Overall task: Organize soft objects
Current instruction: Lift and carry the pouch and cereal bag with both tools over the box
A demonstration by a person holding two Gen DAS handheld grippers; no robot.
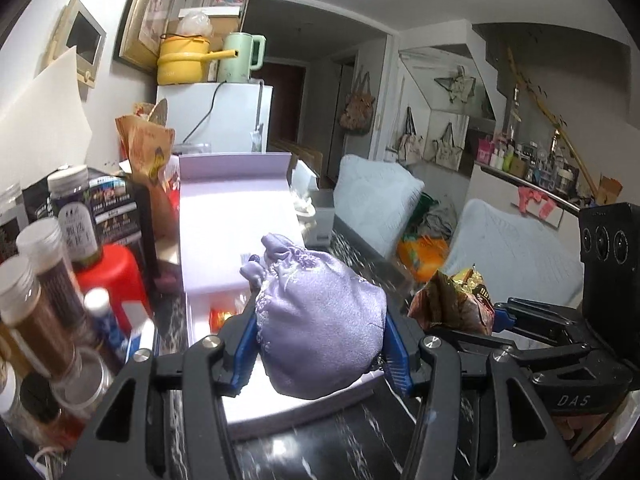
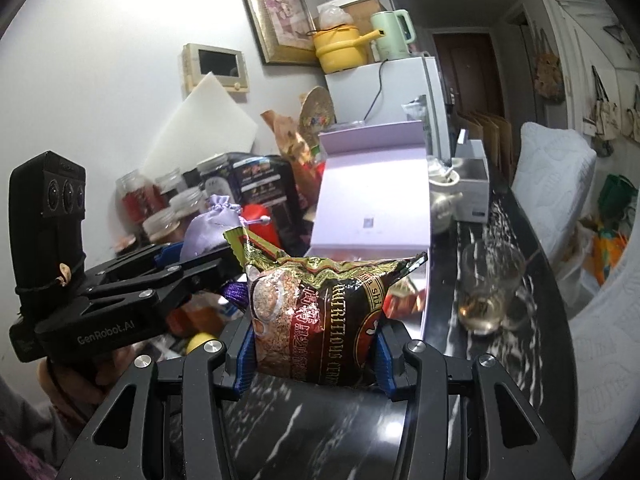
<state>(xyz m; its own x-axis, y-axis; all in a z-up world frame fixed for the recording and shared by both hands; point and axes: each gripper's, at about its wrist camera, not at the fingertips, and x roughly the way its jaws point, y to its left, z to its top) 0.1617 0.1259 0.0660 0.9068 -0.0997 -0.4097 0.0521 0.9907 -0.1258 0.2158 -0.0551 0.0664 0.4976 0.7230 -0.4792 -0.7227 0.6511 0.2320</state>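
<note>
In the left wrist view, your left gripper has its fingers clamped on the lilac pouch, held above the open white box on the dark table. In the right wrist view, your right gripper pinches the cereal packet upright between its fingers, just beside the box.
</note>
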